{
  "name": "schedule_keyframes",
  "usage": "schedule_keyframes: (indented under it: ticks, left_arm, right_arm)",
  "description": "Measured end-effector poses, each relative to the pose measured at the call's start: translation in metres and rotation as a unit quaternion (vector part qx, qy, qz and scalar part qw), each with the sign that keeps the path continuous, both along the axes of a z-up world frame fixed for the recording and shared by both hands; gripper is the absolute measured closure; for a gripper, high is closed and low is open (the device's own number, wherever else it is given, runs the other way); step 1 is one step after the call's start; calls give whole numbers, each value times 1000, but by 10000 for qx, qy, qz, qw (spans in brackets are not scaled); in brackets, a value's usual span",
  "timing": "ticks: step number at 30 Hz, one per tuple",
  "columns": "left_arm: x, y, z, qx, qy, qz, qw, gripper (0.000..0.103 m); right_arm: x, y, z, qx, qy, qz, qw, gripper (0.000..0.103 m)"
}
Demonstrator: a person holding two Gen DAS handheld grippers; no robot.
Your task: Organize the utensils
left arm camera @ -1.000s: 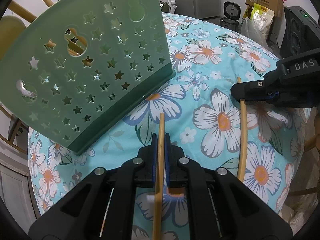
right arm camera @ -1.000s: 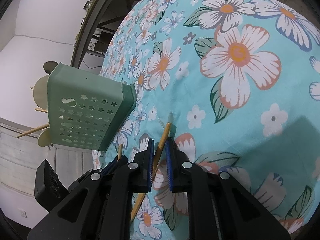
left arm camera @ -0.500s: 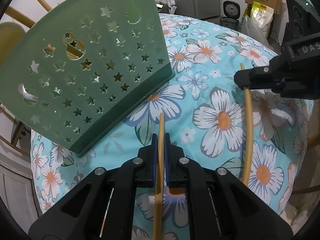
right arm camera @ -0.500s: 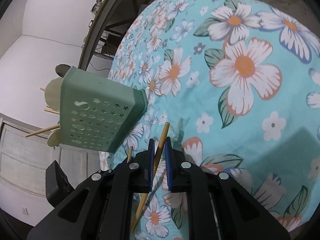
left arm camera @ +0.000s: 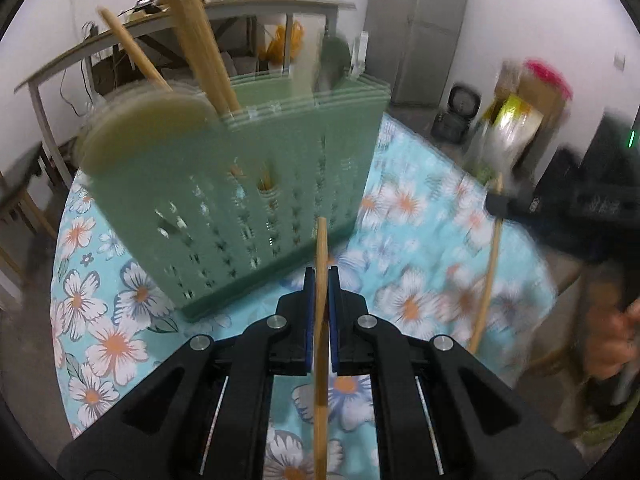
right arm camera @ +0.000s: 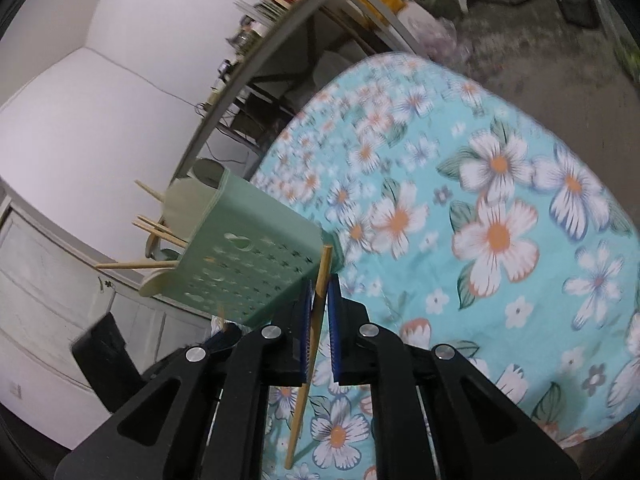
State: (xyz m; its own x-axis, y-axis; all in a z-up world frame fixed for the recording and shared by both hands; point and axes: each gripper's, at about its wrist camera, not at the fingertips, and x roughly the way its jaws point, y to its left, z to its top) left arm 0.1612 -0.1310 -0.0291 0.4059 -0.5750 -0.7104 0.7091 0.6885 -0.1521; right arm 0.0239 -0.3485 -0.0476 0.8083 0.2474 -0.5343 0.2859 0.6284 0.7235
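Matt plastic caddy [left arm camera: 256,184]; wooden chopstick [left arm camera: 321,280]; cloth tablecloth [right arm camera: 500,200]

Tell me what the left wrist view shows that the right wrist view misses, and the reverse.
Only the left wrist view shows the person's hand, the grey cabinet and the bags by the wall. Only the right wrist view shows the white drawers behind the table. Both show the green utensil holder on the flowered tablecloth, and both chopsticks: one clamped in the left hand-held gripper, the other in the right hand-held gripper.
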Motion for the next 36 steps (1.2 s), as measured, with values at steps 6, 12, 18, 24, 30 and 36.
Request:
schedule_keyframes:
  ticks: [6,12,18,24,30,36]
  left_arm:
    - [8,32,48,-729,133,15,9972,98]
    - [7,55,88,-1174,-73,93,9930,98]
    - [-1,72,135,-1717,-577,329,9829,98]
    - [-5,82,189,-2430,-1442,596,9574,98]
    - [6,80,215,-2572,-2201,1123,9342,98]
    - [31,61,201,-2310,-2399,1379,9328,98]
  right_arm:
    - [-8,11,36,-613,-345,16,9975,96]
    - [-14,27,61,-1144,-621,66,9915,97]
    - [-17,36,74,-1315,-761,101,9883,97]
    - [-20,37,76,-1352,-749,94,9879,97]
    - [-21,38,77,-1355,-743,119,9879,97]
    - [-15,39,76,-1379,-676,157,9880,97]
